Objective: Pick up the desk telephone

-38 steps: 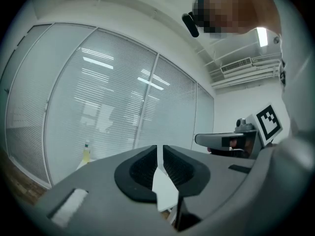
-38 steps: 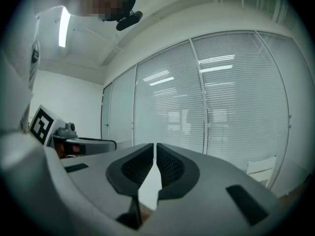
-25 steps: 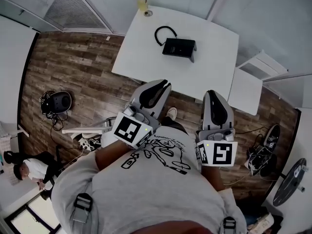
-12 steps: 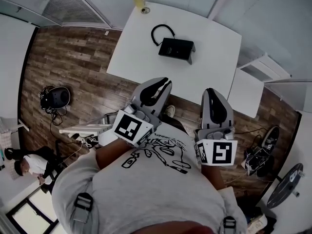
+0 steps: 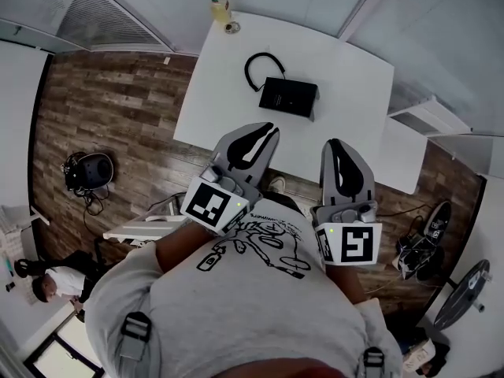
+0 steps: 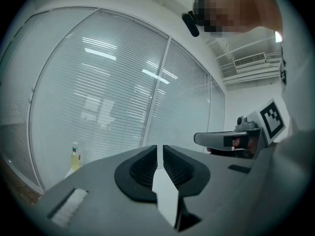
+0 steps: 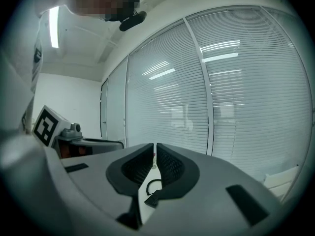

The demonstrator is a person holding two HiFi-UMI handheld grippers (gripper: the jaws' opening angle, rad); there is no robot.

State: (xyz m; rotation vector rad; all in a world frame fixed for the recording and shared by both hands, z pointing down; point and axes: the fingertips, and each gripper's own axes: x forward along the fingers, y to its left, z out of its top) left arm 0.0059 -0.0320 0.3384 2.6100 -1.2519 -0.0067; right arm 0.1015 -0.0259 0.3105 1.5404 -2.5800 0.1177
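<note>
A black desk telephone (image 5: 290, 97) with a looped black cord (image 5: 261, 63) lies on the white table (image 5: 228, 93) ahead of me in the head view. My left gripper (image 5: 270, 127) is shut and empty, held over the table's near edge, short of the phone. To its right my right gripper (image 5: 331, 145) is also shut and empty, at about the same distance. In the right gripper view a sliver of the telephone (image 7: 151, 199) and cord shows through the thin slit under the jaws (image 7: 154, 157). The left gripper (image 6: 159, 154) view shows only table between its jaws.
A bottle of yellow liquid (image 5: 220, 6) stands at the table's far corner, with its twin view (image 6: 74, 156) against the blinds. A lower white side table (image 5: 405, 156) adjoins on the right. Wood floor with a bag (image 5: 88, 170), shoes (image 5: 421, 242) and a seated person (image 5: 55, 286) surrounds me.
Both grippers have moved forward toward the table, still shut. The table and telephone have drawn closer to them and sit lower in the head view.
</note>
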